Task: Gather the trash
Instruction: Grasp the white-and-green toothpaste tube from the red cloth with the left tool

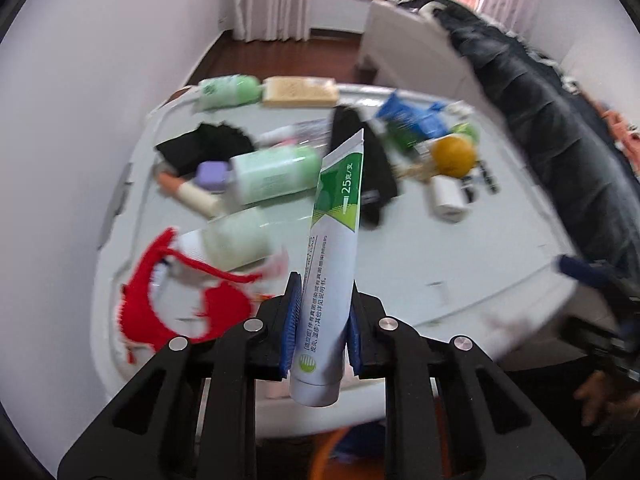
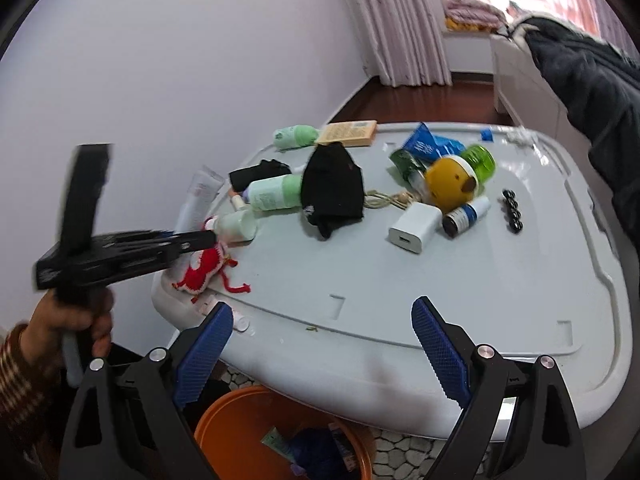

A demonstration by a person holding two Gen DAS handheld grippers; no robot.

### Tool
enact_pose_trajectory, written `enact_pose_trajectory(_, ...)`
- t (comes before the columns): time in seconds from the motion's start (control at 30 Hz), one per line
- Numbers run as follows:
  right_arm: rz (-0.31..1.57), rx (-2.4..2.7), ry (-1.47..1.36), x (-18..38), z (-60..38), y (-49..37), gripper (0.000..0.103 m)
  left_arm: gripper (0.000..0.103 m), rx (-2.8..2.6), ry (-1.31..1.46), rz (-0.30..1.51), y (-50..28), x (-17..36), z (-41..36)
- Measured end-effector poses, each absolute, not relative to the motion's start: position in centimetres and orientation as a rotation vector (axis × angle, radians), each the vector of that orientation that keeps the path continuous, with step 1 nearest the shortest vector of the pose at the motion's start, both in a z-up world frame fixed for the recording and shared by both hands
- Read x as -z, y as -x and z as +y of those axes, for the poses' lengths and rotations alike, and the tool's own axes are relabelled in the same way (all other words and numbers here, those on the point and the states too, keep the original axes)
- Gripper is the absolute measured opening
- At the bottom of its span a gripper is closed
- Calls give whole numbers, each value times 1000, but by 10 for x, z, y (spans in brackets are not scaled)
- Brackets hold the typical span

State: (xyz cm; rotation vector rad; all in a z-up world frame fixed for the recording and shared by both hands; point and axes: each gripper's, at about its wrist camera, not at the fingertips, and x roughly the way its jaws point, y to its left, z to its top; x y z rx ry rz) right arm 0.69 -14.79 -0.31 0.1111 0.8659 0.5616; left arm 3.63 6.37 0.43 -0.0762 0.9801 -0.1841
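My left gripper (image 1: 322, 316) is shut on a white and green ointment tube (image 1: 334, 248), held upright above the near left edge of the white table (image 1: 460, 248). In the right wrist view the left gripper (image 2: 208, 237) shows at the left with the tube (image 2: 200, 196) sticking up past it. My right gripper (image 2: 322, 320) is open and empty over the table's front edge. An orange bin (image 2: 248, 420) with some trash in it stands on the floor below.
The table holds a red knitted item (image 2: 204, 268), black cloths (image 2: 332, 188), green bottles (image 2: 276, 192), a white charger (image 2: 414, 228), a yellow round toy (image 2: 450, 184), blue packets (image 2: 432, 146), a small brown bottle (image 2: 466, 216). A dark coat (image 2: 592, 92) hangs at right.
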Motion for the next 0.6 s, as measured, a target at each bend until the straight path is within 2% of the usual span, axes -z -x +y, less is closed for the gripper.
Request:
enact_pose_trajectory(0.23,855,-418,-73,5,-166,-39,89,20,316,112,934,-27,-12,18)
enact_pose_trajectory(0.37,822,-361,39,3,-164,-88,89,20,365,102,930,-29,-8,5)
enact_pose_trajectory(0.6,880,-354,180,30,-152,-188,89,20,406,84,932,-32,-1,1)
